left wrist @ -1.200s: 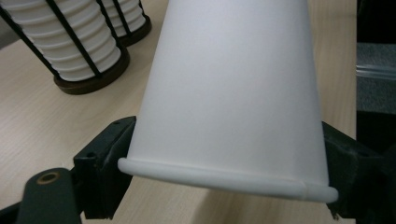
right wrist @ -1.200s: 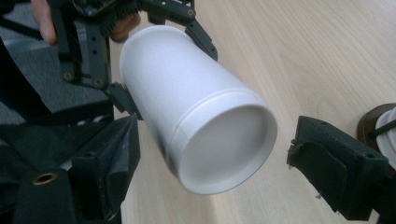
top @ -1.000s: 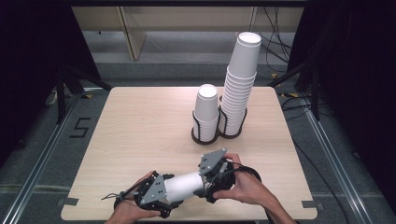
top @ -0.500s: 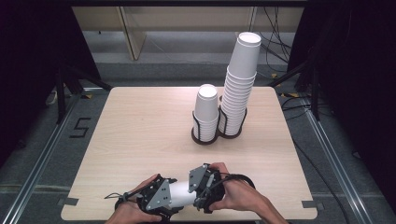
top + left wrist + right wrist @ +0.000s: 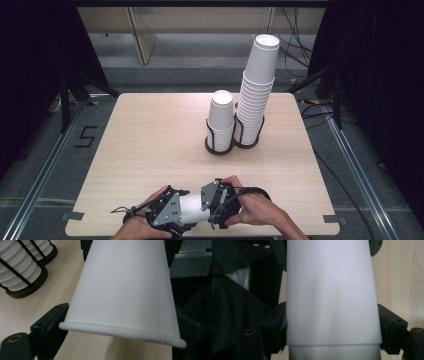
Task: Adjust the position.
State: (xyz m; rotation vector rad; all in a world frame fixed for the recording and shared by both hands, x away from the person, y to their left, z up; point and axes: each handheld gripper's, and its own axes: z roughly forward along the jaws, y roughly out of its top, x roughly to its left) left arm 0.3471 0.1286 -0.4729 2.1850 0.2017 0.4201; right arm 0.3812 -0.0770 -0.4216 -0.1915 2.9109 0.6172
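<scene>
White paper cup lies on its side at the near edge of the pale wooden counter, bridged between the left gripper and the right gripper.

Left jaws have just been opening. They stand apart with the cup's rolled-rim end between them, and I see no pad pressing on it. Right jaws are clamped on the cup's other end, one on each side of the wall.

Risks, as I judge them:
- With the left letting go, one clamp carries the cup. It could pivot or slip out, and being this close to the near edge it would roll to the floor.
- The paper wall is thin, so too hard a squeeze from the right jaws dents it or ovals it.
- The right gripper view shows a step in the wall near the jaws. It may be a second nested cup, but I can't tell. If it is, it could slide free unnoticed.
- The tall stack of white paper cups in the black wire holder leans high, so a bump to the counter could topple it. The short stack of white paper cups beside it looks safer.

Writing: the cups are plain, with no print or brand. The only legible mark is a black "5" on the floor, left of the counter.
</scene>
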